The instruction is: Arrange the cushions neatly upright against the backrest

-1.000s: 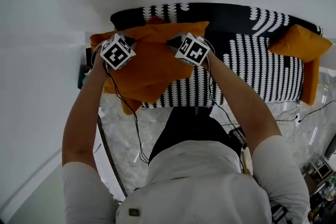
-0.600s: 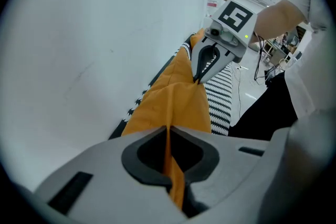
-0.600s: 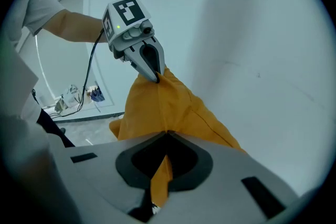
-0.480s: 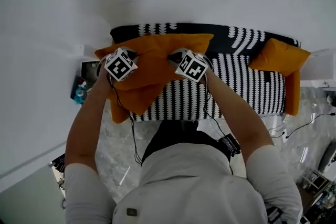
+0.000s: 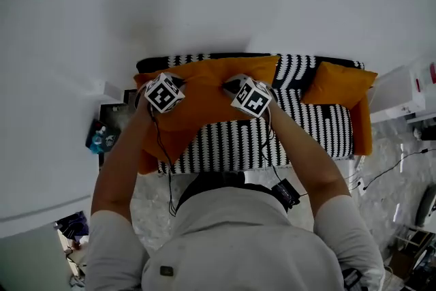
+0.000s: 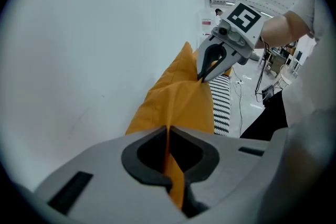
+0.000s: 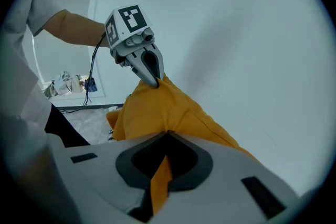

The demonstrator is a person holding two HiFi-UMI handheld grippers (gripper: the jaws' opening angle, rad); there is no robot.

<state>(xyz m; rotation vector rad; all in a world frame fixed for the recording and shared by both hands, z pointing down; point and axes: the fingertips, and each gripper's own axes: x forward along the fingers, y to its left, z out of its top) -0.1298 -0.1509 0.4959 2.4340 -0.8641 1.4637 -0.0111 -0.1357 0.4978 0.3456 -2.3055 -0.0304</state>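
So, both your arms stretched forward, elbows slightly bent. The left gripper [image 6: 169, 162] and right gripper [image 7: 160, 165] each had their jaws pinched tight on the orange cushion's [image 5: 204, 88] top edge (one toward each end), holding it against the striped sofa's [image 5: 300, 140] backrest, left side.

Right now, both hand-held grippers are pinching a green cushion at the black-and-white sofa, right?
Not green. The head view shows the cushion is orange. The left hand-held gripper and right hand-held gripper are both pinching it at the black-and-white sofa.
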